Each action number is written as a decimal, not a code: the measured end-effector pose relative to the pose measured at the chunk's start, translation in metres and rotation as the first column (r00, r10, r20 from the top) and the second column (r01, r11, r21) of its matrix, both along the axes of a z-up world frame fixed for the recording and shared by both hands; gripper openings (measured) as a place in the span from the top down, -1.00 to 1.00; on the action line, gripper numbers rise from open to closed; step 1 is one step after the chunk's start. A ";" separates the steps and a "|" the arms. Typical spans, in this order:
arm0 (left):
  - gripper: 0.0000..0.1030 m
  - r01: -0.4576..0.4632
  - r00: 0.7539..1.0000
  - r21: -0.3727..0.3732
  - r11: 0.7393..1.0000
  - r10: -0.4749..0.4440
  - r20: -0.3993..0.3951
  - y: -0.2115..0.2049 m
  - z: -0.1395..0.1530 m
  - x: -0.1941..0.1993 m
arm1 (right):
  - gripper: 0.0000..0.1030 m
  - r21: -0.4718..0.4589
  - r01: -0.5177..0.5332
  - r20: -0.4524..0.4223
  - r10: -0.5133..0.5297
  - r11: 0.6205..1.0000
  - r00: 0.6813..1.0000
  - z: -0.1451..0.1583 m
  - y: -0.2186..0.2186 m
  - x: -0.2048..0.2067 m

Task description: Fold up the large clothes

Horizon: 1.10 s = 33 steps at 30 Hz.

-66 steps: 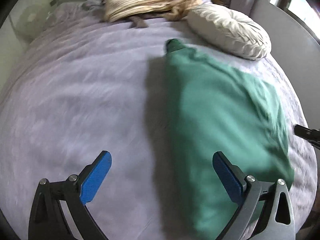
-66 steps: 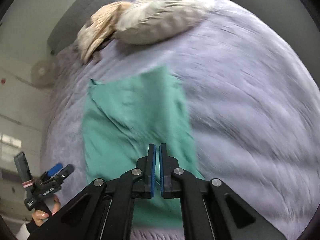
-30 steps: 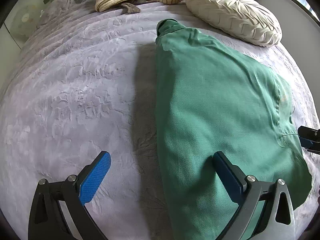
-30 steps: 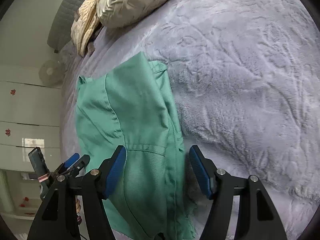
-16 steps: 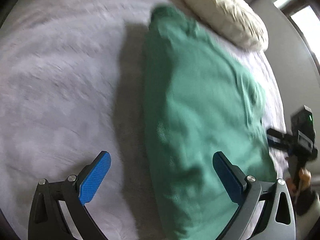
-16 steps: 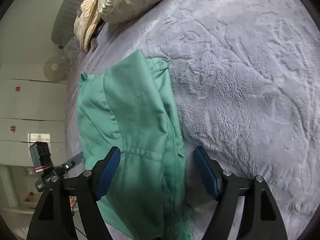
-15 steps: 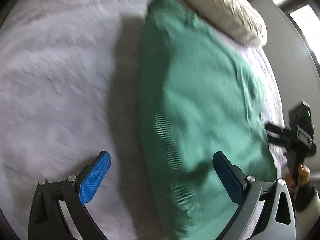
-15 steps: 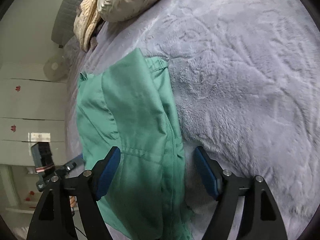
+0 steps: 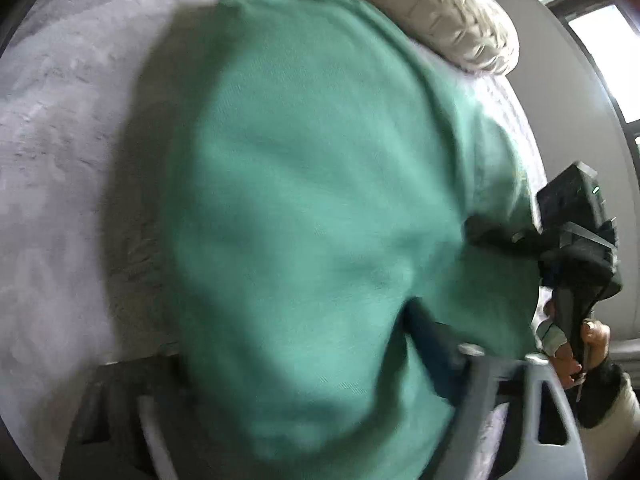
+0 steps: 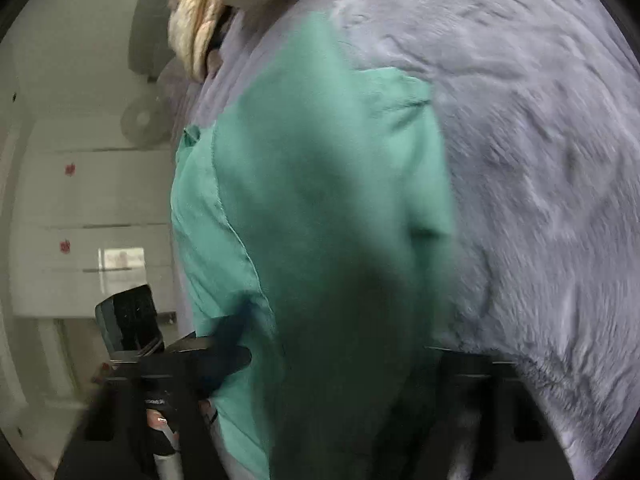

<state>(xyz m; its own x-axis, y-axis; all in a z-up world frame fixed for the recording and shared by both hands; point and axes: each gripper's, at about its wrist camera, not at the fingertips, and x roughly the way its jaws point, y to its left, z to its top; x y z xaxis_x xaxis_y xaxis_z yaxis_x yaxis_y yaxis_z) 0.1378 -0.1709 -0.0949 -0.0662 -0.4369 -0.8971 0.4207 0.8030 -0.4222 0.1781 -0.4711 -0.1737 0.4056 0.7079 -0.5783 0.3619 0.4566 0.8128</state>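
Green garment draped over both grippers' fingers

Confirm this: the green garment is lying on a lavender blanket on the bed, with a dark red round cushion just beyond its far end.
Not quite. The cushion is cream, not dark red; the left wrist view shows it pale and pleated beyond the far end of the green garment. The rest holds: the garment lies on the lavender blanket on the bed.

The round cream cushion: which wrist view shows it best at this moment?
The left wrist view: the round cream cushion lies at top, its pleated face visible beyond the green garment. The right wrist view catches only a blurred sliver of it at the top edge.
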 end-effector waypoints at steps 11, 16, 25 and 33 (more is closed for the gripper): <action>0.07 0.060 0.994 -0.102 0.993 -0.051 0.095 0.040 0.102 -0.037 | 0.60 0.195 0.010 0.157 -0.042 0.981 0.987 0.073 0.030 -0.028; 0.07 0.095 0.993 -0.079 0.992 -0.089 0.075 0.090 0.121 -0.072 | 0.60 0.235 0.004 0.148 -0.040 0.972 0.988 0.095 0.070 -0.061; 0.06 0.070 0.996 0.097 0.993 -0.064 -0.070 0.182 0.058 -0.151 | 0.58 0.332 0.047 -0.062 -0.027 0.942 0.998 0.034 0.183 -0.135; -0.04 0.042 0.999 0.127 0.991 -0.044 0.019 0.216 0.084 -0.155 | -0.28 -0.077 -0.067 -0.159 0.054 0.995 0.986 0.064 0.179 -0.129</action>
<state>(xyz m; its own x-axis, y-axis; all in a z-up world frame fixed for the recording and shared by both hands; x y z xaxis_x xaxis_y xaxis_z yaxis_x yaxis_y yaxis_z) -0.0172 0.0448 -0.0111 -0.0623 -0.3173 -0.9463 0.4640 0.8302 -0.3089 0.0489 -0.2924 -0.1094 0.2629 0.6760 -0.6884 0.4514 0.5445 0.7070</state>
